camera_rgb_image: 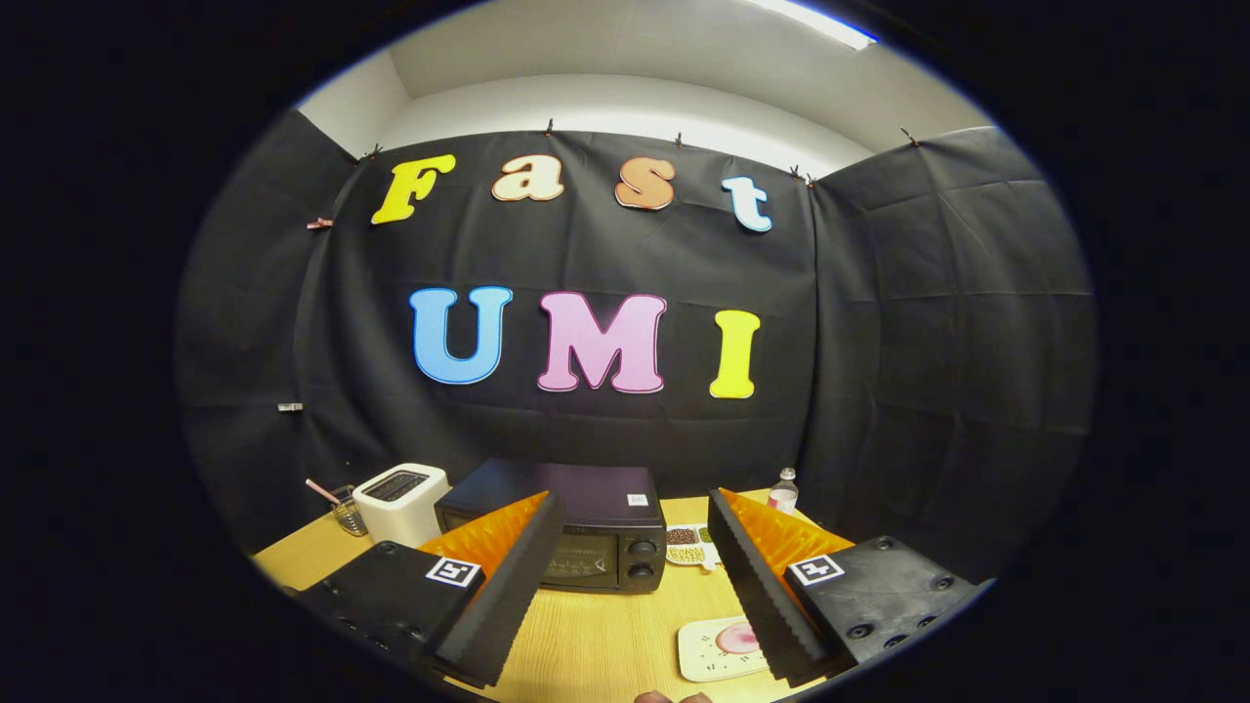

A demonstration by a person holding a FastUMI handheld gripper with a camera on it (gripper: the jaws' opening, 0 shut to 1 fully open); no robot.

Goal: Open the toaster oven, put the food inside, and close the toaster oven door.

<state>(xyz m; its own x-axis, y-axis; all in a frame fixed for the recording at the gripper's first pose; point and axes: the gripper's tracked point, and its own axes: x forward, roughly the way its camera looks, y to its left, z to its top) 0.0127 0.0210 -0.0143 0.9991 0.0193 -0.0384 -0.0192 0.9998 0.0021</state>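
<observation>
So at this point I hadn't touched anything yet. My gripper [635, 576] was hanging above the wooden table [596, 635], fingers spread wide apart with nothing between them. The toaster oven [586, 532] sat just ahead, past the fingertips, door shut from what I could tell, knobs on the right side of its front. The food [737, 640], some pinkish round thing on a small white plate [708, 656], was down near my right finger, well in front of the oven. There was also a white toaster [400, 500] left of the oven, a snack tray [688, 547] to its right and a water bottle [783, 491] further back.

My read: step one, opening the door, hadn't started. Next move needed me to drop lower and come in toward the top edge of the door to find the handle, which I couldn't really make out from there.
</observation>
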